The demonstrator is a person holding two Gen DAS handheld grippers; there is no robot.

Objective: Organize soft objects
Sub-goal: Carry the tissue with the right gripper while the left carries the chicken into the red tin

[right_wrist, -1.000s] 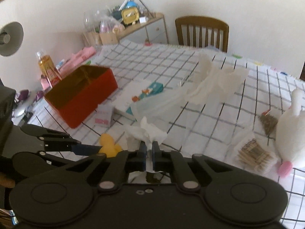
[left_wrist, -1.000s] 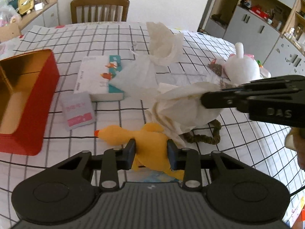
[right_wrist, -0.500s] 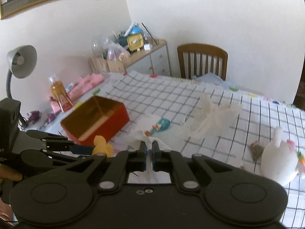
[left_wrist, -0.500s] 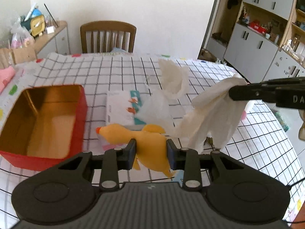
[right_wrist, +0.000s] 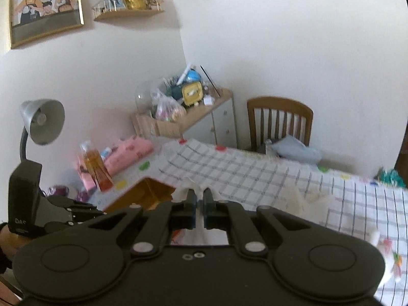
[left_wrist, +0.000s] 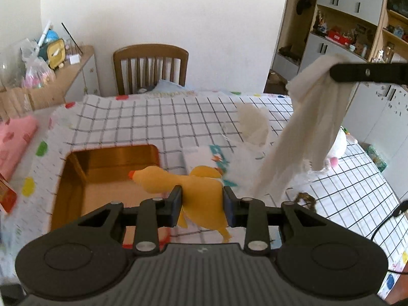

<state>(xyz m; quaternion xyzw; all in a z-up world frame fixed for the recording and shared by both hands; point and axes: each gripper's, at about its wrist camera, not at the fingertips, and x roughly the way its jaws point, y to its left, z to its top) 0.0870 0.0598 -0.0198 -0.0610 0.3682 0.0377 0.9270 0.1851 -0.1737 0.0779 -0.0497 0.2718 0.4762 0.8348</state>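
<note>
Two claws, two soft items, one box.
One duck [left_wrist: 193, 183] gripped by left claw [left_wrist: 202, 201]; one cloth [left_wrist: 313, 127] clamped in right claw [right_wrist: 199, 210]; one open box [left_wrist: 107, 170] on table [left_wrist: 178, 117].

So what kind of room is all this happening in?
Most likely a home dining room: a table under a black-and-white checked tablecloth, a brown wooden slat-back chair pushed up to it, and grey-and-wood wall cabinets full of household knick-knacks.
</note>
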